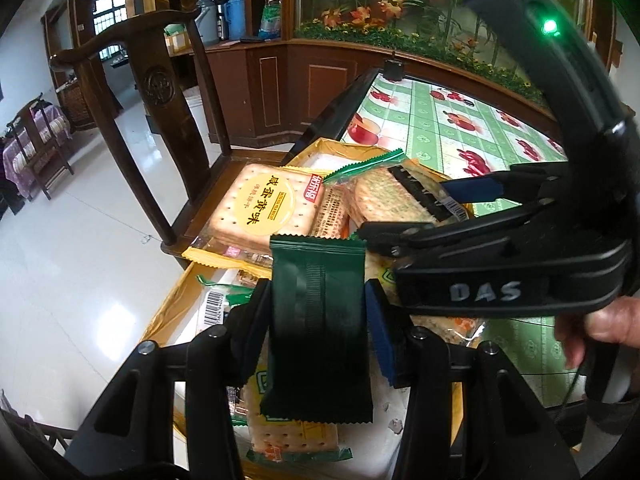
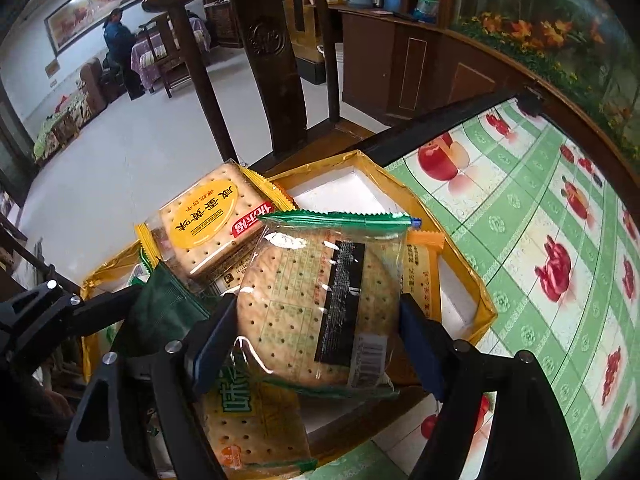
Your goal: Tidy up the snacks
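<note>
A dark green snack packet (image 1: 320, 320) stands upright between the pads of my left gripper (image 1: 318, 296), which is shut on it. My right gripper (image 2: 316, 320) is shut on a clear packet of round crackers (image 2: 312, 304) with a green top seal. Both hang over a gold-edged box (image 2: 468, 280) with a white inside. A yellow-labelled square cracker packet (image 1: 264, 208) leans on the box's far rim. In the left wrist view the right gripper (image 1: 408, 212) reaches in from the right. A green-labelled cracker packet (image 2: 248, 420) lies underneath.
The box sits at the corner of a table with a green fruit-patterned cloth (image 2: 540, 240). A dark wooden chair (image 1: 160, 92) stands right behind the box. A hand (image 1: 600, 320) grips the right tool. A person (image 2: 120, 40) sits at a far table.
</note>
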### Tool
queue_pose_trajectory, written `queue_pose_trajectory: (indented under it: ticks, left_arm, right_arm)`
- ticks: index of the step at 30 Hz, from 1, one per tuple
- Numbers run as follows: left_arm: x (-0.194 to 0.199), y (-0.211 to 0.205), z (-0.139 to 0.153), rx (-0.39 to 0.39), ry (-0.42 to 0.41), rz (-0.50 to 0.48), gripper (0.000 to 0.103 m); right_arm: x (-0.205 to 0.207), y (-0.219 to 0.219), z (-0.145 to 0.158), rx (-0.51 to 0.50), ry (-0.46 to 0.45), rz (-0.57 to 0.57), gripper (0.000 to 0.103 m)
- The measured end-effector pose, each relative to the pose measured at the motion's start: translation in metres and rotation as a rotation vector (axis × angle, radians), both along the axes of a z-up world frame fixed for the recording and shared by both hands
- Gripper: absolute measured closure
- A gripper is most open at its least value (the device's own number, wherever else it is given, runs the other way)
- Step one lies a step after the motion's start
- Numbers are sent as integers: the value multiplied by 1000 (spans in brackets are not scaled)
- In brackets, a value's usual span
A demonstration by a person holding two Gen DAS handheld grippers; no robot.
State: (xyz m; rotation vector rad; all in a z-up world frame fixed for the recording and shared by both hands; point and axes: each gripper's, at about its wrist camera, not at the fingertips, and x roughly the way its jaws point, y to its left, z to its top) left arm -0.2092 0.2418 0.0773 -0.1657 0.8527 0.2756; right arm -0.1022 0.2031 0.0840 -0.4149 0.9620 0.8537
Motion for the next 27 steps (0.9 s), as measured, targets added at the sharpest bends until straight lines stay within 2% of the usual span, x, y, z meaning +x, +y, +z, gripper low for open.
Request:
queue_pose_trajectory:
  ticks: [8, 12, 16, 27]
  left_arm:
    - [-7, -2, 2, 71, -14, 39, 27]
    - [-12, -4, 8, 123, -38, 69, 20]
    - [-17, -7, 14, 165, -84, 111, 17]
    - [-33, -18, 22, 192, -231, 226, 13]
  right_arm:
    - [-6, -20, 9, 47, -7, -45, 23]
    - [-13, -34, 18, 75, -61, -88, 22]
    - [-20, -48, 25, 104, -158, -167, 20]
    - [-38, -74, 19, 122, -253, -235, 19]
